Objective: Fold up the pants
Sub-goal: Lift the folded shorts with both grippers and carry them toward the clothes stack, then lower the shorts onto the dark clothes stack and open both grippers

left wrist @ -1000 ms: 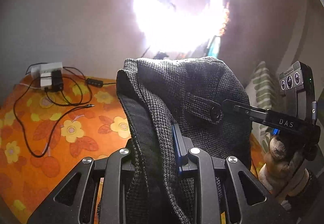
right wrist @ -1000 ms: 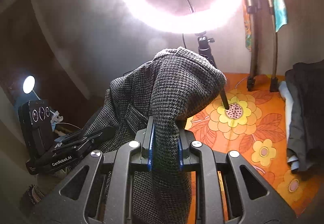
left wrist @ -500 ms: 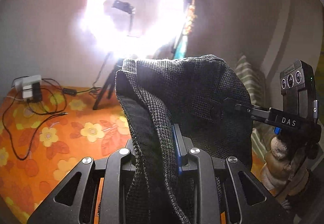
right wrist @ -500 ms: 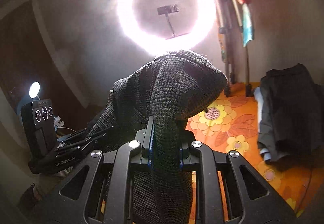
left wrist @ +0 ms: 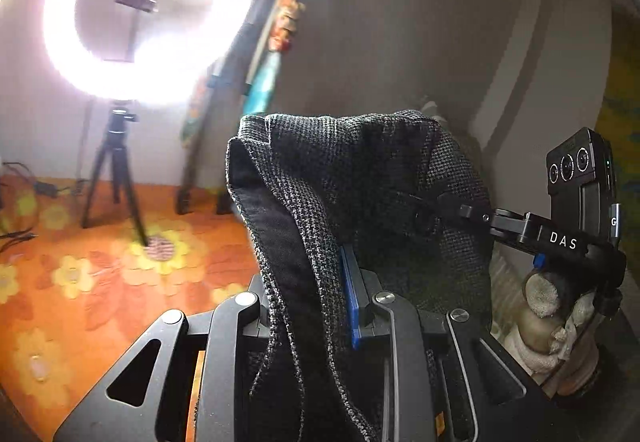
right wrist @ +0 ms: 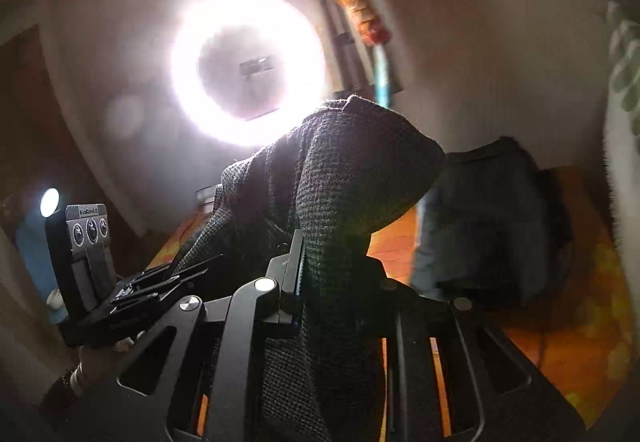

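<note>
Grey houndstooth pants (left wrist: 360,182) hang bunched between both grippers, lifted above the orange flowered surface (left wrist: 100,282). My left gripper (left wrist: 320,302) is shut on the pants' edge, with fabric draped over its fingers. My right gripper (right wrist: 320,274) is shut on another part of the pants (right wrist: 352,170), which fold over its tips. The right gripper also shows at the right of the left wrist view (left wrist: 560,238), and the left gripper at the left of the right wrist view (right wrist: 132,294). The rest of the pants hangs below, out of sight.
A bright ring light (left wrist: 140,14) on a tripod (left wrist: 116,170) stands on the flowered surface by the wall. A pile of dark clothes (right wrist: 492,222) lies to the right. Long wrapped poles (left wrist: 260,62) lean against the wall. Cables (left wrist: 16,234) lie at far left.
Both grippers have swung to the right and tilted up with the pants still held. The ring light has slid left in both views and the pile of dark clothes has come closer.
</note>
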Demonstrator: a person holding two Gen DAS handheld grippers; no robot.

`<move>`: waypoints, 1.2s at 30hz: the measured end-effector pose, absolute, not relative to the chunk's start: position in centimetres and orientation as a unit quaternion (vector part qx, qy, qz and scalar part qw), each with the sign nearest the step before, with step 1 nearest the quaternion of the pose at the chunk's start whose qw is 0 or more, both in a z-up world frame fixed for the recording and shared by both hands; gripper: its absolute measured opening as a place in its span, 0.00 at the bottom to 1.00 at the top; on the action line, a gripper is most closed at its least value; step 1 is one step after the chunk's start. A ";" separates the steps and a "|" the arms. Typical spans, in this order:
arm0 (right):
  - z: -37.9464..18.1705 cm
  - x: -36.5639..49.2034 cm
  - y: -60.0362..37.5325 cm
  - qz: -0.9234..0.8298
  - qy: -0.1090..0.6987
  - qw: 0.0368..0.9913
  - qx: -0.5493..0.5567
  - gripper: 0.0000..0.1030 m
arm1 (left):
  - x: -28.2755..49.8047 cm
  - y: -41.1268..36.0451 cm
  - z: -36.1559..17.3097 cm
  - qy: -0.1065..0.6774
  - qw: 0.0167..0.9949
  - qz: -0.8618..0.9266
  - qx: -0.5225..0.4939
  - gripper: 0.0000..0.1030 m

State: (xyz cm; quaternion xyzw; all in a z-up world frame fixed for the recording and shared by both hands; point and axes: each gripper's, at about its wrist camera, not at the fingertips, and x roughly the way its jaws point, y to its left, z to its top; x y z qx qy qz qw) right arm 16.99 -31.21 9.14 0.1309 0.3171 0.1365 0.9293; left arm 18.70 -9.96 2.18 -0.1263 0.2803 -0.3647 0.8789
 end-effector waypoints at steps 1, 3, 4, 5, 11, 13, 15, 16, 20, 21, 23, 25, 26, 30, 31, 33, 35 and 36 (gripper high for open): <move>9.2 17.0 -32.0 0.132 0.317 0.930 0.133 0.18 | 18.9 -10.9 2.2 0.281 0.877 -0.369 -0.128 0.21; 9.3 17.0 -33.6 0.121 0.316 0.932 0.130 0.18 | 19.2 -12.3 2.2 0.283 0.873 -0.376 -0.129 0.21; 9.3 17.0 -34.0 0.118 0.316 0.933 0.129 0.18 | 19.4 -13.0 2.2 0.282 0.872 -0.379 -0.129 0.21; 9.3 17.1 -34.8 0.113 0.316 0.933 0.129 0.18 | 19.6 -13.7 2.3 0.281 0.871 -0.381 -0.128 0.21; 9.9 18.8 -37.9 0.096 0.317 0.936 0.118 0.18 | 21.3 -16.8 2.5 0.274 0.873 -0.384 -0.124 0.21; 10.2 19.8 -38.4 0.092 0.315 0.939 0.104 0.18 | 22.2 -17.6 2.5 0.272 0.873 -0.383 -0.128 0.21; 10.6 21.0 -39.0 0.089 0.313 0.941 0.095 0.18 | 23.2 -18.5 2.5 0.271 0.876 -0.379 -0.125 0.21; 10.6 21.1 -39.3 0.089 0.312 0.942 0.090 0.18 | 23.5 -18.9 2.6 0.270 0.877 -0.377 -0.123 0.21; 10.2 23.8 -40.9 0.087 0.315 0.942 0.075 0.18 | 25.6 -20.6 2.1 0.272 0.881 -0.369 -0.116 0.21; 10.0 24.3 -41.1 0.086 0.317 0.942 0.071 0.18 | 26.1 -21.0 1.9 0.273 0.882 -0.367 -0.115 0.21; 9.3 25.9 -41.7 0.081 0.323 0.941 0.059 0.18 | 27.0 -22.1 1.4 0.275 0.883 -0.364 -0.113 0.21; 8.6 27.7 -42.4 0.075 0.329 0.940 0.051 0.18 | 28.0 -23.2 0.6 0.279 0.883 -0.362 -0.112 0.21; 8.3 28.2 -42.8 0.073 0.331 0.939 0.049 0.18 | 28.5 -23.8 0.1 0.282 0.882 -0.360 -0.113 0.21; 6.3 31.0 -44.4 0.065 0.341 0.937 0.047 0.18 | 29.8 -25.6 -1.4 0.293 0.881 -0.354 -0.107 0.21; 5.5 31.9 -44.9 0.063 0.345 0.935 0.047 0.18 | 30.2 -26.1 -1.9 0.296 0.882 -0.351 -0.103 0.21; 4.5 32.9 -45.5 0.064 0.350 0.933 0.048 0.18 | 30.8 -26.6 -2.6 0.300 0.884 -0.346 -0.097 0.21; 3.1 34.3 -46.0 0.068 0.356 0.931 0.047 0.18 | 31.4 -27.1 -3.4 0.305 0.886 -0.338 -0.088 0.21; 2.5 34.8 -46.3 0.070 0.359 0.929 0.048 0.18 | 31.9 -27.3 -4.0 0.310 0.886 -0.333 -0.085 0.21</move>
